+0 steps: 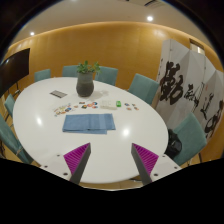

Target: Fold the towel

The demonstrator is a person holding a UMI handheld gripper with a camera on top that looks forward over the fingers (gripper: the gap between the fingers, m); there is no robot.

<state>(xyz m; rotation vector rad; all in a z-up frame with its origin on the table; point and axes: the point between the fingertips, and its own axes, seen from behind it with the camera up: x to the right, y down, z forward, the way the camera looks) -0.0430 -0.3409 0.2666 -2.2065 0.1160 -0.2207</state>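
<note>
Towel (pixel 89 122), blue, lies flat on the white oval surface (pixel 40 135), just ahead of a potted plant (pixel 86 80) and some small items. No fold looks started, so you are in the approach step; next you must come down to one edge. Your gripper (pixel 112 160) hangs well short of it, jaws wide open and holding nothing.

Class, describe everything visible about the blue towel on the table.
The blue towel looks like soft cloth, lying flat on the white oval table in a rough rectangle, possibly already folded in layers. It sits beyond the open gripper, nearer than the potted plant. Nothing but the table touches it.
</note>
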